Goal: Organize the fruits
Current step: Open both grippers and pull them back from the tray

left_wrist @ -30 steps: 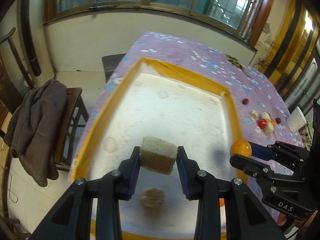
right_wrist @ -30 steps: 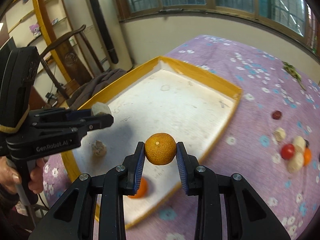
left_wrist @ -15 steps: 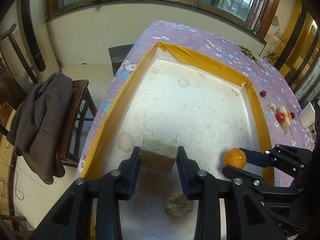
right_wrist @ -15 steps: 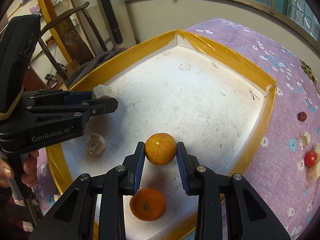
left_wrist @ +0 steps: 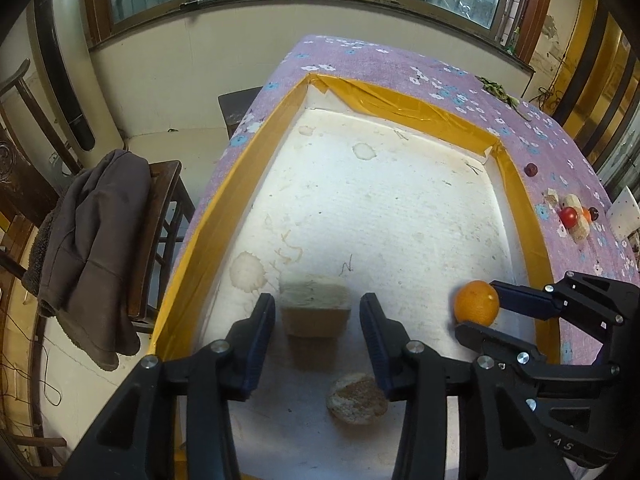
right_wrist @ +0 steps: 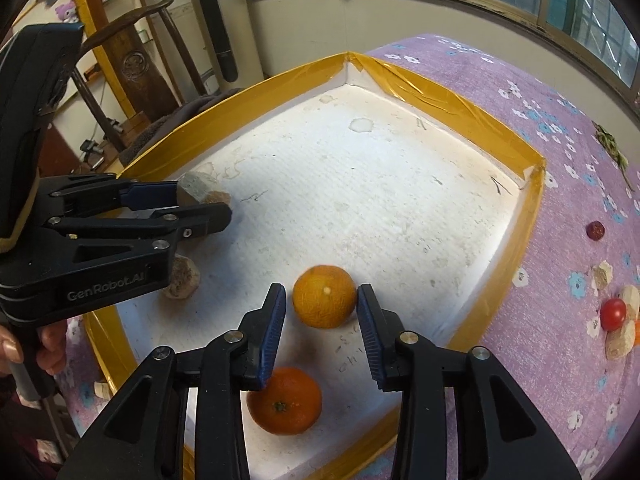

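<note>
Right wrist view: right gripper (right_wrist: 322,322) was opening, orange (right_wrist: 324,296) lying loose between its pads; left gripper (left_wrist: 316,322) likewise opening around the pale block (left_wrist: 314,306).

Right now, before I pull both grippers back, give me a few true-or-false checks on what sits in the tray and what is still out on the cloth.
1. Two oranges lie in the tray. True: one orange sits between the opening jaws of the right gripper, a second orange nearer the camera.
2. The left gripper is clamped on the tan block. False: its jaws are opening, with gaps on both sides.
3. A red tomato is on the purple cloth. True.
4. The tray is full. False: most of its white floor is bare.
5. A jacket hangs on a chair. True.
</note>
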{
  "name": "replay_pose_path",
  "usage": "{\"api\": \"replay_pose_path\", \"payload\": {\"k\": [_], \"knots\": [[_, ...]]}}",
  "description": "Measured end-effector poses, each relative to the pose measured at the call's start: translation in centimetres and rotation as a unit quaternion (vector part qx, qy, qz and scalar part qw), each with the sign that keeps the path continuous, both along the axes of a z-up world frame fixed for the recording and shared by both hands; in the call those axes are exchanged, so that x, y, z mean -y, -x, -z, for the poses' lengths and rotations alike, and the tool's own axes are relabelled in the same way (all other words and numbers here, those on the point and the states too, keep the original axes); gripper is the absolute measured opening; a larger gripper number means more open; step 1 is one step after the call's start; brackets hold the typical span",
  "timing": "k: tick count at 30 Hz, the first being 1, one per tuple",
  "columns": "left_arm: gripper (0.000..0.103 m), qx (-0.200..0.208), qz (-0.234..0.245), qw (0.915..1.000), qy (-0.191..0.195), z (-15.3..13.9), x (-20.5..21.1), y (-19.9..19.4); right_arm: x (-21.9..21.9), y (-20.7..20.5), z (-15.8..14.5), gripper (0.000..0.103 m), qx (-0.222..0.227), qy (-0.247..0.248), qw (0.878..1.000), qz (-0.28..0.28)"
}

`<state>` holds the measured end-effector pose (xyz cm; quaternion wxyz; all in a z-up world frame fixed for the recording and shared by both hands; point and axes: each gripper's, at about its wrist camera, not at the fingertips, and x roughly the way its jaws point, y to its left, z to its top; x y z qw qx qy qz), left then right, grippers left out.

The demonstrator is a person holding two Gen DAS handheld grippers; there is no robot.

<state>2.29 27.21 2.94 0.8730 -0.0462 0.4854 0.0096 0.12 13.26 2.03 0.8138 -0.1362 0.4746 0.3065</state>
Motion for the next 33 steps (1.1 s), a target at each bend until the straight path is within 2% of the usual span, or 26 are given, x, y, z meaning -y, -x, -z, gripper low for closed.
{"api": "replay_pose_path", "payload": {"k": [1, 4, 5, 8, 13, 15, 17, 21, 23, 24, 28, 31, 33], "knots": [[0.052, 0.002, 0.002, 1.0000, -0.001, -0.1, 0.1, 0.1, 0.0, 0.0, 0.0, 0.035, 0.000, 0.000, 1.000, 0.000], [0.071, 0.017, -0.002, 0.9996, -0.022, -0.7, 0.4, 0.6, 0.7, 0.5, -0.5, 0.035, 0.004, -0.001, 1.000, 0.007], [0.074, 0.024, -0.005, 0.9993, -0.029, -1.0, 0.4, 0.8, 0.9, 0.8, -0.8, 0.035, 0.007, -0.001, 1.000, 0.009], [0.075, 0.035, -0.008, 0.9988, -0.033, -1.7, 0.3, 1.3, 1.7, 1.7, -1.8, 0.036, 0.015, -0.005, 1.000, 0.015], [0.078, 0.044, -0.021, 0.9977, -0.047, -2.6, 1.3, 1.8, 4.6, 3.8, -3.3, 0.044, 0.027, -0.012, 0.999, 0.025], [0.078, 0.043, -0.021, 0.9979, -0.045, -2.9, 2.2, 2.0, 5.4, 4.0, -3.4, 0.058, 0.026, -0.009, 0.999, 0.031], [0.080, 0.041, -0.016, 0.9982, -0.041, -3.3, 3.3, 2.1, 6.8, 4.1, -3.5, 0.063, 0.029, -0.010, 0.999, 0.043], [0.086, 0.044, -0.002, 0.9981, -0.043, -3.9, 6.2, 2.5, 10.4, 4.0, -3.2, 0.063, 0.013, -0.001, 0.997, 0.081], [0.086, 0.044, 0.009, 0.9980, -0.044, -4.1, 8.0, 2.5, 12.5, 3.9, -3.0, 0.063, 0.014, 0.005, 0.995, 0.104], [0.086, 0.044, 0.014, 0.9980, -0.045, -4.1, 8.9, 2.5, 14.9, 3.9, -2.9, 0.063, 0.018, 0.003, 0.992, 0.125], [0.086, 0.037, 0.038, 0.9978, -0.040, -4.1, 12.4, 2.3, 18.3, 3.8, -3.0, 0.063, 0.018, -0.004, 0.988, 0.156], [0.086, 0.029, 0.054, 0.9974, -0.037, -3.8, 15.1, 2.2, 22.0, 3.3, -3.3, 0.070, 0.036, -0.015, 0.981, 0.190], [0.086, 0.023, 0.063, 0.9970, -0.038, -3.7, 16.6, 2.1, 24.7, 2.0, -3.4, 0.071, 0.035, -0.034, 0.977, 0.208]]}}
